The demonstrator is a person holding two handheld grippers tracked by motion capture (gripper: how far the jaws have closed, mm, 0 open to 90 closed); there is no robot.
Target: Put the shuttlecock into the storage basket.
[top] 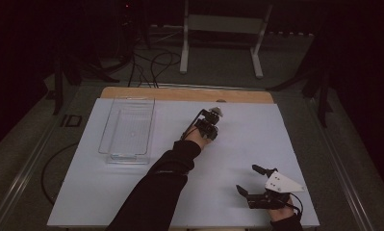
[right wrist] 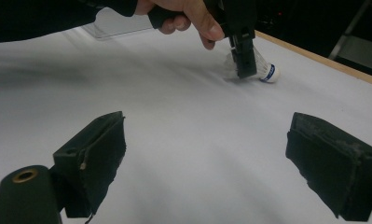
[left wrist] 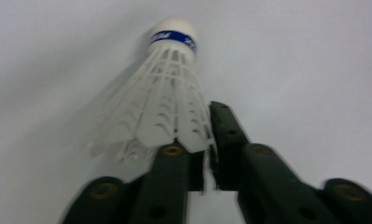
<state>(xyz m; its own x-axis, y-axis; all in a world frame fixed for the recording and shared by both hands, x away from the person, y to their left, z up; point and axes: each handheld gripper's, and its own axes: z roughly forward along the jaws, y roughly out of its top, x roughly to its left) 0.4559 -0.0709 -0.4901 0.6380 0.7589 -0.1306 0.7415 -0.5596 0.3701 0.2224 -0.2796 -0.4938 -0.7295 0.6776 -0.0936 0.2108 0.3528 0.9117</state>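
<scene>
A white feather shuttlecock [left wrist: 167,88] with a blue band round its cork lies low on the white sheet at the table's far middle [top: 219,111]. My left gripper [left wrist: 197,135] is shut on the rim of its skirt, cork pointing away from the jaws. In the high view the left gripper [top: 212,116] reaches forward from a dark sleeve. The right gripper view has the shuttlecock [right wrist: 268,73] with the left gripper [right wrist: 244,63] clamped down on it. My right gripper [right wrist: 204,144] stands open and holds nothing, near the front right edge [top: 247,178].
A clear plastic tray [top: 127,155] stands at the left of the white sheet [top: 257,139]. A wooden table edge [top: 180,93] runs along the back. Cables and a metal stand [top: 221,29] are on the floor beyond.
</scene>
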